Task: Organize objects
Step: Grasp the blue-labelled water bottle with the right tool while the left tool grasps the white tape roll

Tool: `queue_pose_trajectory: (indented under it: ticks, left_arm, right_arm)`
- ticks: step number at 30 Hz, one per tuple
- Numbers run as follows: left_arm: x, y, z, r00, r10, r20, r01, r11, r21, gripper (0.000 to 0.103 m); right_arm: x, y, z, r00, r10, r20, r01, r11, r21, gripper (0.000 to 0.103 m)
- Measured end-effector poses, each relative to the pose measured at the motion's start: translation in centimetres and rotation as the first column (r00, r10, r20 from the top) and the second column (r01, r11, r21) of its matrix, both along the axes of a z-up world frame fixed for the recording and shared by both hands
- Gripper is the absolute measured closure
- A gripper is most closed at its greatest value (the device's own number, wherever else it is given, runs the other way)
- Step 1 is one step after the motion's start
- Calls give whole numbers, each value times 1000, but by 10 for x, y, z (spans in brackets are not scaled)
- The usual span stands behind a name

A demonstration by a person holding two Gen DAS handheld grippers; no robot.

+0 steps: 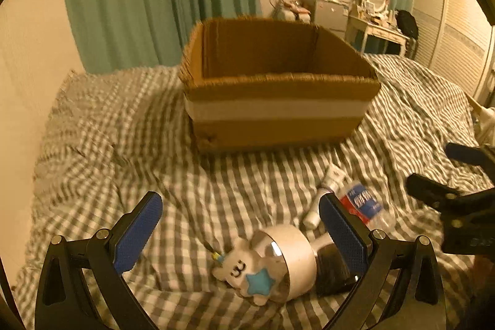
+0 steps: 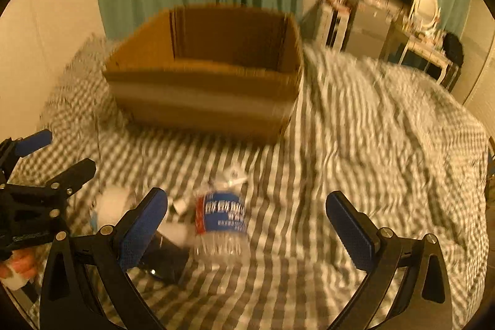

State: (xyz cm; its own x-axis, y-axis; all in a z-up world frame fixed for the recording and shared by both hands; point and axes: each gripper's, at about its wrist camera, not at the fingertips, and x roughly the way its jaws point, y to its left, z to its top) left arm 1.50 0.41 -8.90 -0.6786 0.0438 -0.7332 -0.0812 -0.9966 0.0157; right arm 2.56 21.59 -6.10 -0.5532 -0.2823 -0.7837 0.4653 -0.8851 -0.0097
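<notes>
Between left fingers, plush toy.

Dim, warm amber light tints both views. Around the cardboard box the right wrist view smears with motion blur; the left stays sharper. Fisheye bending darkens the corners.

One cardboard box is sitting at the far middle of the checked bedspread. Near it are lying one plastic bottle, one white tube, one plush toy, one round white device and one black flat object. Two grippers are showing.
</notes>
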Motion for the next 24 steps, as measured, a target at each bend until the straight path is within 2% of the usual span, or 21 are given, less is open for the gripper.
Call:
queue_pose_trajectory:
  ticks: [6, 13, 18, 21, 24]
  left_arm:
    - [-12, 0, -42, 988, -39, 146, 32, 998, 47, 0]
    - [-30, 1, -85, 949, -87, 304, 56, 992, 110, 0]
    - [-39, -2, -102, 928, -130, 350, 67, 980, 186, 0]
    - [-38, 1, -103, 924, -155, 350, 91, 977, 193, 0]
    - [-38, 3, -105, 922, -170, 348, 108, 976, 192, 2]
  right_arm:
    - [-11, -11, -25, 995, 34, 98, -38, 998, 41, 0]
    - [-30, -22, -63, 966, 70, 248, -90, 993, 71, 3]
    - [-44, -27, -83, 936, 78, 343, -106, 992, 63, 8]
    - [-49, -32, -99, 909, 92, 406, -131, 989, 69, 17]
    - [-52, -37, -113, 881, 106, 461, -156, 985, 73, 40]
